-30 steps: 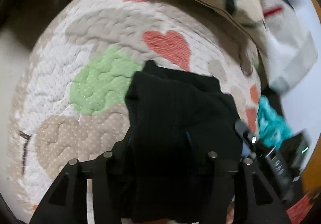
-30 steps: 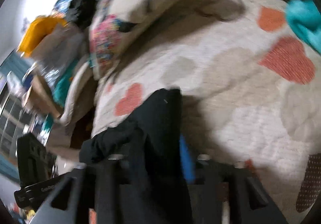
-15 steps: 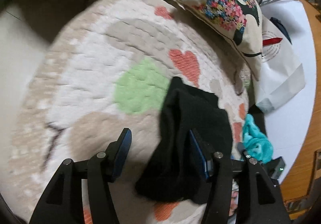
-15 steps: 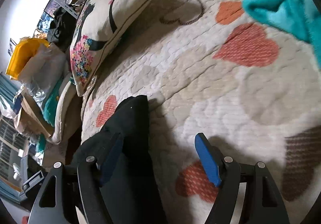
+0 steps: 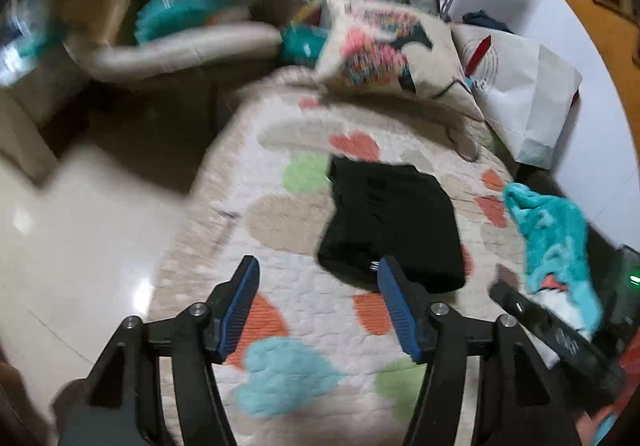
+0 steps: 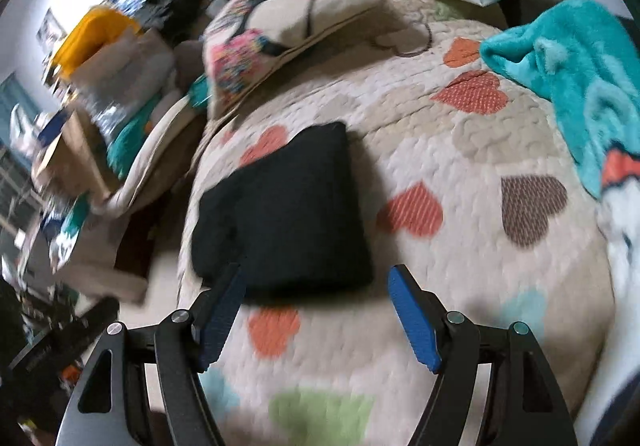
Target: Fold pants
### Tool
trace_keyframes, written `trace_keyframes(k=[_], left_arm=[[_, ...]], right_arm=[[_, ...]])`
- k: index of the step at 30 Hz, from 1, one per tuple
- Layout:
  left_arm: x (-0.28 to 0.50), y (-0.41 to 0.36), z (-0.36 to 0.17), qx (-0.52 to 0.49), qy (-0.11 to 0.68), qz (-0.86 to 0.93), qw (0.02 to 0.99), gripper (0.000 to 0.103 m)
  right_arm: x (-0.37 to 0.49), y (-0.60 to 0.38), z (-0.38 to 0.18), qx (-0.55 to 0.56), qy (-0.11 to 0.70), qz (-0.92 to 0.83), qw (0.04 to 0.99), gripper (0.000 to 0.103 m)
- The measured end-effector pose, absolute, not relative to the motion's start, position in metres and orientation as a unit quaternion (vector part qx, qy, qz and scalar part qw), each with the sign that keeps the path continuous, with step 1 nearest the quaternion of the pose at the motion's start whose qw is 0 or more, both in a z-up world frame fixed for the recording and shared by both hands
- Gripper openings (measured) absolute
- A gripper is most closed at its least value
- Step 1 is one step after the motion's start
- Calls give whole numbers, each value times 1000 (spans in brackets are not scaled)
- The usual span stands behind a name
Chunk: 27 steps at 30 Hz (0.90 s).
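Pants: while you hover, the folded black pants (image 5: 390,220) lie flat on the heart quilt (image 5: 320,310), near its left edge.
Room: bare quilt around; teal blanket (image 6: 576,74) right.
Left gripper (image 5: 318,304): angled down, jaws opening, nothing between.
Right gripper (image 6: 316,316): spread wide, empty.
Left view only: pale floor (image 5: 80,238).

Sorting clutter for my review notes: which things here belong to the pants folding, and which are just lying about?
Job: folded black pants, heart-print quilt, left gripper opening and empty, right gripper open and empty.
Lying about: patterned cushion, teal fleece, white paper bag.
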State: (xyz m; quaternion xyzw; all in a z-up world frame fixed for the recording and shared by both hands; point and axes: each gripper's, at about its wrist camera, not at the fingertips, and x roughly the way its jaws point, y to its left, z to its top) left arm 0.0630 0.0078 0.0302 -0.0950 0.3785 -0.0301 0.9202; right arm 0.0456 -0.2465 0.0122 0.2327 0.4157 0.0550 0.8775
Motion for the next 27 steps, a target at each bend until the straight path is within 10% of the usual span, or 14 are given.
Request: trace_keyframes(k=[6,27], left_arm=[[-18,-9,61,-13,236,28,971,102],[-65,-52,56,37,267,-27,963,103]], right_arm=[[-22,-233,18,187,384,26,904,79],[-62,-233,17,163,355,-5,920,81]])
